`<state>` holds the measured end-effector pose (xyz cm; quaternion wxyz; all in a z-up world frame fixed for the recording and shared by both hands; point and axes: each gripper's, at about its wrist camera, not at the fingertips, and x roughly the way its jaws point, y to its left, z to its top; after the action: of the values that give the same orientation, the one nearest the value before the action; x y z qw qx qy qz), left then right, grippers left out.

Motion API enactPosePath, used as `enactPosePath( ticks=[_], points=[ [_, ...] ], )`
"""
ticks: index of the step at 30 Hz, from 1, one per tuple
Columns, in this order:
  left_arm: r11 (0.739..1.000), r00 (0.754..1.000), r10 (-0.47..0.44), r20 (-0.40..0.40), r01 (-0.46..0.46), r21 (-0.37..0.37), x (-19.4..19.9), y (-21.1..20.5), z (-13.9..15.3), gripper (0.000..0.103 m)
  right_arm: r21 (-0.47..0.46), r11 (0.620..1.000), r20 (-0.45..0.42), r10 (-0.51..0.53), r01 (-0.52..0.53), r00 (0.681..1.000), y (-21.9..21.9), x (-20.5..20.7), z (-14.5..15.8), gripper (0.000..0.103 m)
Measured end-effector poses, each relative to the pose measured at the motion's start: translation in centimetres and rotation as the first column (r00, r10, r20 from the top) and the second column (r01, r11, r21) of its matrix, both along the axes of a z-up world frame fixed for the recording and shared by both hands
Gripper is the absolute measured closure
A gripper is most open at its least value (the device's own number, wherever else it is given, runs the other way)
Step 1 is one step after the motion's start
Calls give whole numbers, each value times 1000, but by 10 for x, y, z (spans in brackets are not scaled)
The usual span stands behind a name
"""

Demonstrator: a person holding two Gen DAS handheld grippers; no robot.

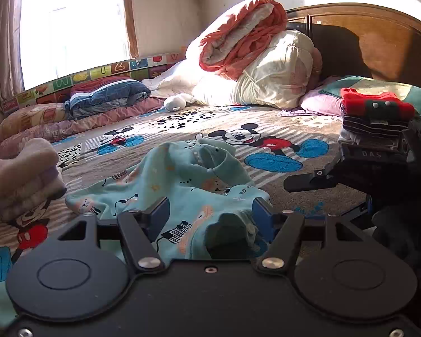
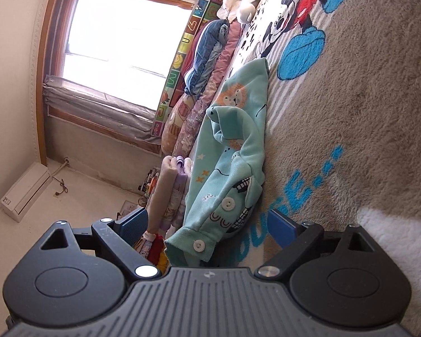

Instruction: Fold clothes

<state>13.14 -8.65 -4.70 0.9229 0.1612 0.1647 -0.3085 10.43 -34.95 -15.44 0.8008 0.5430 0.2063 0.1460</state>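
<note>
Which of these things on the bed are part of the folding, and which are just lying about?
Part of the job: teal printed garment, crumpled; left gripper; right gripper; folded stacks.

Lying about: rolled quilts, white soft toy, alphabet mat.

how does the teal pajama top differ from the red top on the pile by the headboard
The teal pajama top lies crumpled and spread loose on the bed blanket; the red top is folded flat and compact. The teal one sits straight on the blanket between the open jaws of the left gripper, while the red one crowns a stack of folded clothes. Both show pale round buttons.
</note>
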Motion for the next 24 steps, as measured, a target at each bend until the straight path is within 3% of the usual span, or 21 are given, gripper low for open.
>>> enactPosePath(
  ticks=[2,7,11,15,21,24],
  points=[
    [997,999,-47,19,45,66,4,-12,-6,38,-80,997,-22,0,-1,1000,0,2,4,26],
    [980,994,-108,11,104,169,16,-29,-22,39,-289,957,-56,-5,-12,998,5,8,14,26],
    [963,990,-143,-3,140,230,22,-38,-33,39,-379,925,-66,-5,-20,998,9,16,18,27],
    [951,988,-153,-6,149,270,27,-44,-41,53,-472,881,-71,-3,-31,997,16,27,23,27],
    [929,982,-186,19,169,330,26,-48,-47,55,-555,830,-72,15,-52,997,24,37,26,26],
    [924,982,-190,24,170,341,26,-50,-49,83,-556,829,-71,19,-56,997,23,39,27,26]
  ],
)
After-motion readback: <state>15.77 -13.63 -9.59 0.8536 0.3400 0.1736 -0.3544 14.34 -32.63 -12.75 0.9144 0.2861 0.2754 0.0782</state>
